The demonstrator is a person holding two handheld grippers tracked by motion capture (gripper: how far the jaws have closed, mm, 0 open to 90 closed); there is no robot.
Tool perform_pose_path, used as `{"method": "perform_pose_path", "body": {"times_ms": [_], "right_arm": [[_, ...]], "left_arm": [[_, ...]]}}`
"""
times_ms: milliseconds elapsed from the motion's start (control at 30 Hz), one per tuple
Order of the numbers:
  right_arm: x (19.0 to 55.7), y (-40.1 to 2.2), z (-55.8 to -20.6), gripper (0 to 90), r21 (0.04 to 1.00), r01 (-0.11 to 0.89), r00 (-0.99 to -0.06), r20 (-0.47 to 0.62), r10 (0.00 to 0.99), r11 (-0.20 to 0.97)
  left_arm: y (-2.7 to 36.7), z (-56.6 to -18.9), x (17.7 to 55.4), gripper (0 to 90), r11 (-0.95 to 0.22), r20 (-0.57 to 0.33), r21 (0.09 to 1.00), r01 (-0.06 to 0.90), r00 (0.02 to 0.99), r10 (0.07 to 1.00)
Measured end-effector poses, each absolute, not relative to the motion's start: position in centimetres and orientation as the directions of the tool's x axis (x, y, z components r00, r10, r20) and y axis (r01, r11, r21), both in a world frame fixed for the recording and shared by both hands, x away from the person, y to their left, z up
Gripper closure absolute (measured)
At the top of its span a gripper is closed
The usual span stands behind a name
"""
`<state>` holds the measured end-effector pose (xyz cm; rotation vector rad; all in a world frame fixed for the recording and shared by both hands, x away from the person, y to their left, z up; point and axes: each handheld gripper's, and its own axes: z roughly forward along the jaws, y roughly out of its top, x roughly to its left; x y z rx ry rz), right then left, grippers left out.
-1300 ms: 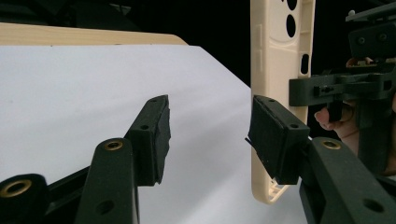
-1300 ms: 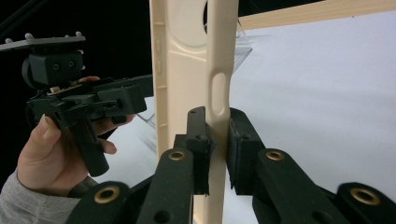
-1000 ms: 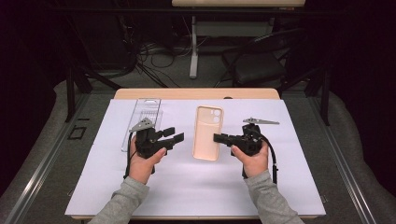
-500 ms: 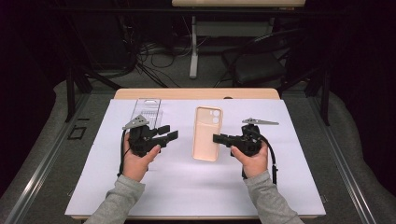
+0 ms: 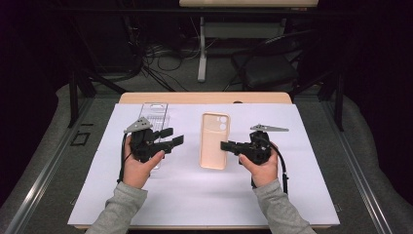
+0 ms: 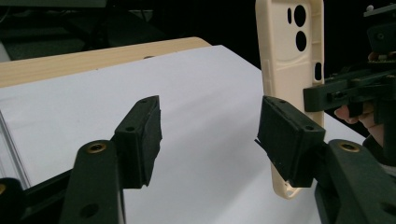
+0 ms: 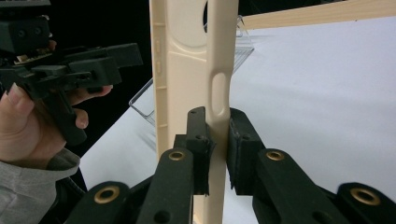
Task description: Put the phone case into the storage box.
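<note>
Your right gripper (image 7: 216, 154) is clenched on the side wall of the beige phone case (image 7: 189, 84), one pad inside the shell and one outside, just under the slot cut for the side button. That hold on the thin rim seems meant to steady the case and keep its open inner face clear for whatever goes in.

Your left gripper (image 6: 210, 135) stands released: its jaws have just been opening, and nothing sits between the pads (image 6: 144, 133). The case lies just beyond its right jaw, apart from it, camera cut-outs at the far end. From above, the left gripper (image 5: 171, 137) hovers beside the case (image 5: 214, 141), pointing across at its free long edge, so it looks poised to take the opposite side.

Behind the left gripper lies a clear plastic tray (image 5: 155, 113), partly under your hand. Everything rests on a white sheet (image 5: 302, 195) over the wooden table (image 5: 204, 97).
</note>
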<state>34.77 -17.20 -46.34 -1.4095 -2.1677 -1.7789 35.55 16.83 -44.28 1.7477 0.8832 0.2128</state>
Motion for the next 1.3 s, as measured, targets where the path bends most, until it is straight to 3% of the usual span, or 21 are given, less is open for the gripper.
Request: {"method": "perform_pose_path", "body": {"times_ms": [267,1300], "right_arm": [[34.4,-16.6,-46.3,80.9,0.795,0.607,-0.617,0.486,0.619,-0.020],[33.4,-14.4,-46.7,80.9,0.817,0.574,-0.645,0.412,0.644,0.053]], "left_arm": [[17.1,-43.6,35.3,34.4,-0.113,-0.268,0.889,0.445,0.704,0.658],[16.1,-43.1,34.6,32.4,-0.152,-0.230,0.888,0.434,0.705,0.671]]}}
